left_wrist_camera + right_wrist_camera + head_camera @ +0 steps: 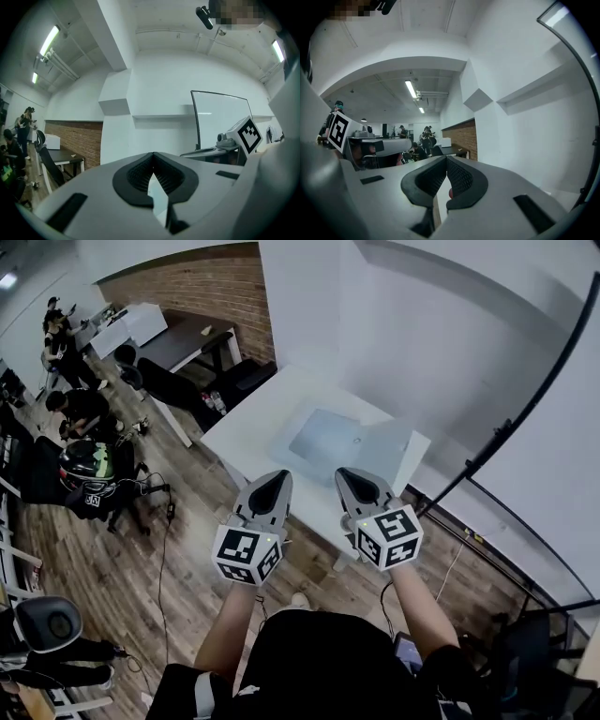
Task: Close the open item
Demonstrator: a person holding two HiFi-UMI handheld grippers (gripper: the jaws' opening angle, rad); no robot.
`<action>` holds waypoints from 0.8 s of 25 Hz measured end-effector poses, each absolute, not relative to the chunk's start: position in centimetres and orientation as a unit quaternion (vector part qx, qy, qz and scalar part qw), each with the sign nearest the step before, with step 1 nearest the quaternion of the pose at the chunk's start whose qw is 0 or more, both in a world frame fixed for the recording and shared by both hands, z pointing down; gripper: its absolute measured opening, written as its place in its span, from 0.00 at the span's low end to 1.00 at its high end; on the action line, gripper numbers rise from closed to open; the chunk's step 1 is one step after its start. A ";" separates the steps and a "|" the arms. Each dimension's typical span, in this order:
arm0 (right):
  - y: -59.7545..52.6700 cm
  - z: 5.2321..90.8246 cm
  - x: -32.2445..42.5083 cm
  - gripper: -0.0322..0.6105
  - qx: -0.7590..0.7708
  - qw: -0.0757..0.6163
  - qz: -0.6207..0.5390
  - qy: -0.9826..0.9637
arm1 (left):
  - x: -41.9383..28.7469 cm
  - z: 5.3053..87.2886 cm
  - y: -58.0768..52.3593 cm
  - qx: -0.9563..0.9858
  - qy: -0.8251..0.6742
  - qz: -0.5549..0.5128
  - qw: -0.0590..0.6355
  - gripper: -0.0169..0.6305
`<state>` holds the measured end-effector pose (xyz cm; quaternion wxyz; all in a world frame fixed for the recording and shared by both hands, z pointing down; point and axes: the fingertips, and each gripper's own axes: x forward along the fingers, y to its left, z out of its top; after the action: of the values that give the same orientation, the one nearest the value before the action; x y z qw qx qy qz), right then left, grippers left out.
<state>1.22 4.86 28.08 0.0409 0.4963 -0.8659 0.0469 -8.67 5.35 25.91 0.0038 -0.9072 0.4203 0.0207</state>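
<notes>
Pale blue-grey flat case, lying open near the middle of the white tabletop, shows as two thin leaves side by side. The larger one lies toward the left and the smaller flap toward the right. What kind of case it is cannot be made out from up here.

Neither gripper is on it. The left gripper and right gripper hang side by side on the near side of the case and apart from it. Each has its dark ribbed jaws pressed together at the tips with nothing between them. Both gripper views look out across the room, not down at the tabletop.

To do the step well, I judge that both grippers should first tip downward and descend. One should then spread its jaws and take the free outer edge of the smaller flap. The other could press on the larger leaf so that so light a thing does not skate over the smooth tabletop. The flap should be swung over its fold, not dragged, and pressed flat.

Counted:
- one open case of two leaves
- one white tabletop
- two grippers, each with one marker cube
- one dark desk beyond the tabletop
- at least two people at the far left
</notes>
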 end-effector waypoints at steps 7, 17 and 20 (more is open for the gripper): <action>2.1 28.2 -1.0 0.11 0.510 0.044 0.053 -0.857 | -10.7 26.2 2.3 -0.916 0.401 0.024 -0.004 0.05; -0.1 29.6 -3.4 0.11 0.517 0.055 0.060 -0.852 | -11.4 28.3 0.1 -0.927 0.374 0.020 -0.017 0.05; -0.6 29.8 -2.9 0.11 0.521 0.052 0.067 -0.849 | -11.2 28.5 -0.4 -0.929 0.369 0.021 -0.022 0.05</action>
<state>-2.88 -0.56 29.76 0.0519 0.5213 -0.8491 0.0672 -11.19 -0.44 28.46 -0.0224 -0.9291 0.3686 0.0207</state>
